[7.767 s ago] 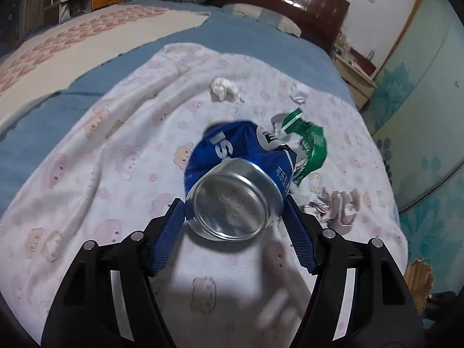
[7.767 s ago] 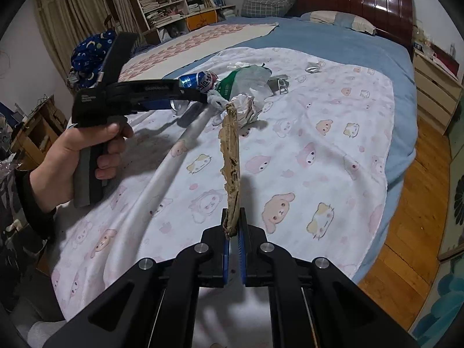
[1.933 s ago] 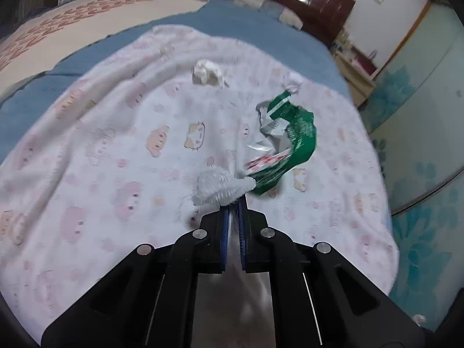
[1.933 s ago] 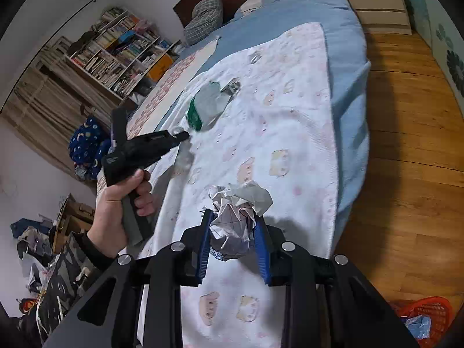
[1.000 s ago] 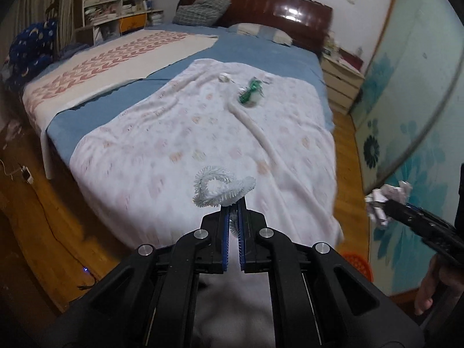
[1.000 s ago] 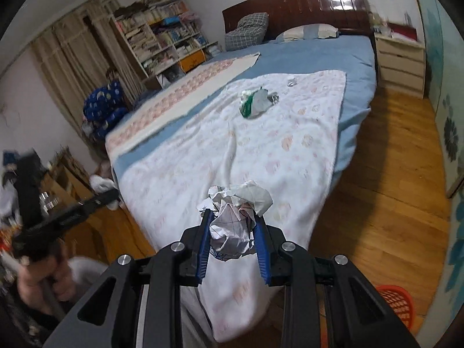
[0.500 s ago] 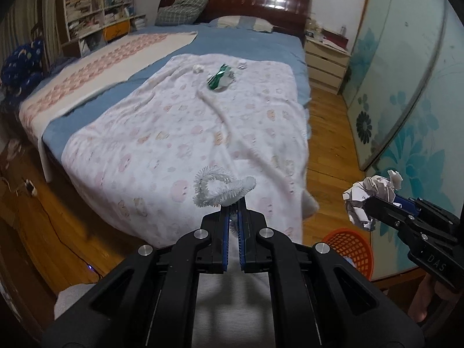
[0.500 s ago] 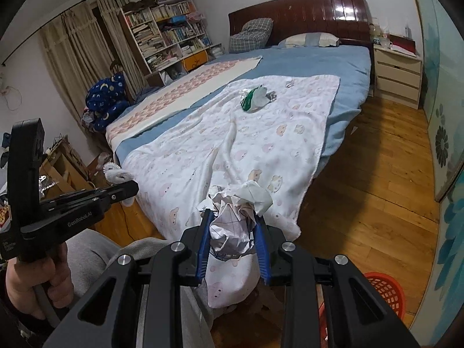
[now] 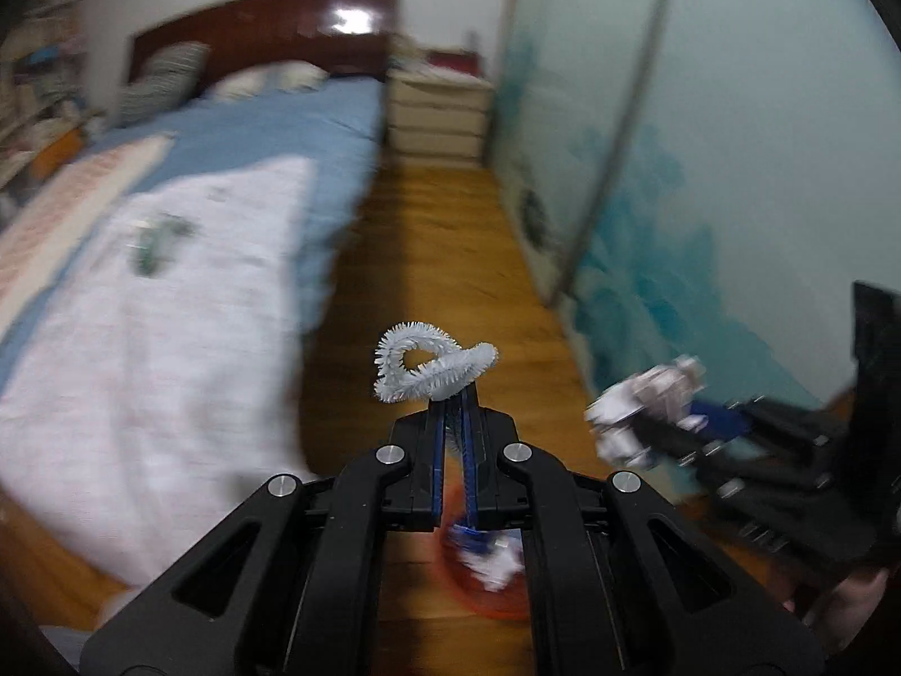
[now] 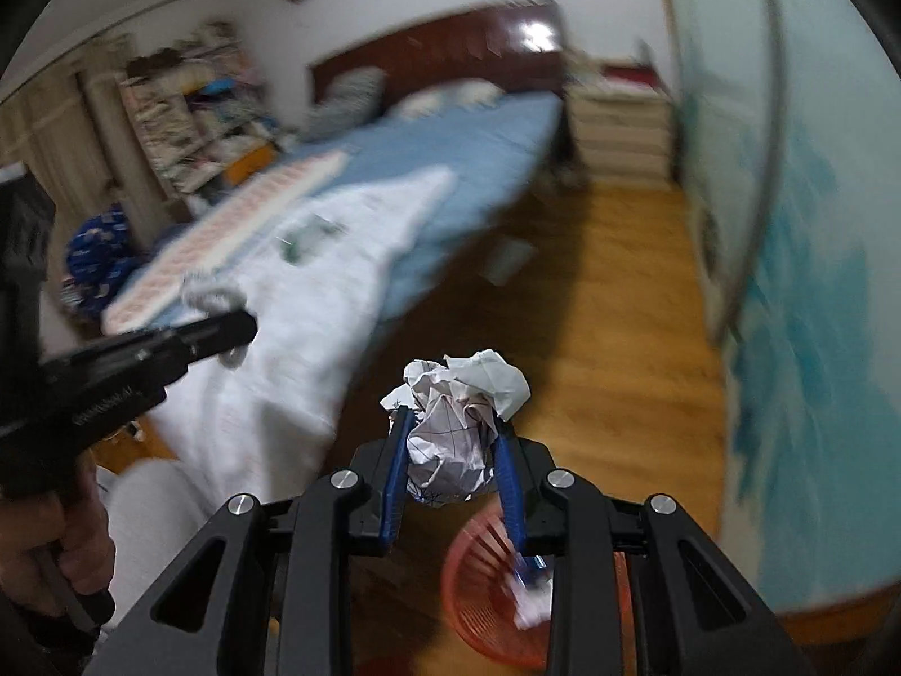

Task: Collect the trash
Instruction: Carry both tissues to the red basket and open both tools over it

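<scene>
My left gripper [image 9: 455,394] is shut on a white fuzzy pipe cleaner [image 9: 431,360] bent into a loop that sticks up past its tips. My right gripper [image 10: 450,422] is shut on a crumpled ball of white paper [image 10: 459,422]. An orange-red plastic basket [image 10: 484,580] stands on the wooden floor below both grippers, partly hidden by them, with blue and white trash inside. The basket [image 9: 484,597] also shows under the left fingers. In the left wrist view the right gripper [image 9: 636,422] with its paper is at the right. A green wrapper [image 9: 155,239] lies on the bed, blurred.
The bed [image 9: 169,281] with a white patterned sheet over blue bedding fills the left. A wooden floor strip [image 9: 445,236] runs between bed and a teal-patterned sliding door [image 9: 704,169]. A white nightstand [image 9: 439,107] stands at the far end. Bookshelves [image 10: 186,112] lie beyond the bed.
Both grippers have swung away from the bed toward the floor and sliding door, each still gripping its trash. The basket now sits right under their fingers. The view is motion-blurred.
</scene>
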Tool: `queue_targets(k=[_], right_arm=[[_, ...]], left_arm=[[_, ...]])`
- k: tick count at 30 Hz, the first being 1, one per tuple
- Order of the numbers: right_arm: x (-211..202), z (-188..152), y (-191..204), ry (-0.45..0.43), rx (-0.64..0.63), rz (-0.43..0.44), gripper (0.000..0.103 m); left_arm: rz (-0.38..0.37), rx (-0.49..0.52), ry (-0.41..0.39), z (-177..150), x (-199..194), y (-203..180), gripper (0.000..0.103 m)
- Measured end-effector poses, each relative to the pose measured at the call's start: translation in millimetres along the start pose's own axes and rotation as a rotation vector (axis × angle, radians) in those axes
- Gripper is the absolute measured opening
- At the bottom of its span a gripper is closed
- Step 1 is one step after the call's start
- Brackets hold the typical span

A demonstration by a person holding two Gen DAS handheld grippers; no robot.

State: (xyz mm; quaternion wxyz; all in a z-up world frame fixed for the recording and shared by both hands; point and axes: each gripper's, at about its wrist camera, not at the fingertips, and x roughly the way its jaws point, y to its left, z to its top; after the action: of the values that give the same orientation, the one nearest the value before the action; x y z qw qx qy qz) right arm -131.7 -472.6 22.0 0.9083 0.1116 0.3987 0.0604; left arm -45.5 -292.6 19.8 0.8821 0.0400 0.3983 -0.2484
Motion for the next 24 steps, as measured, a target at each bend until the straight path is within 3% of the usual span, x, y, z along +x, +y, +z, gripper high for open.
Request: queue_targets(k=[3,6,10,15,24], right_arm=[[31,-41,-51,0.098,0.088,-0.065,0.028],[64,-85,-94,0.203,0.181,-0.118,0.028],[96,-131,-125,0.31,0.277,-0.146,0.028],[113,-155,-141,0.372,0.334,-0.175,0.028],[134,-145,-120,0.378,0.313,-0.156,0.028]], left_arm=[[-0.057,0.052,0.098,-23,62,-39,0.005],[-0.103,0.111,0.236,-68,132,-68,0.005],[-0.078,0.184,0.432,-114,188,-83,0.005],[-0.07,0.221,0.476,-124,202,-88,0.005],[-0.058,0.195,0.492,-123,213,-82,0.005]])
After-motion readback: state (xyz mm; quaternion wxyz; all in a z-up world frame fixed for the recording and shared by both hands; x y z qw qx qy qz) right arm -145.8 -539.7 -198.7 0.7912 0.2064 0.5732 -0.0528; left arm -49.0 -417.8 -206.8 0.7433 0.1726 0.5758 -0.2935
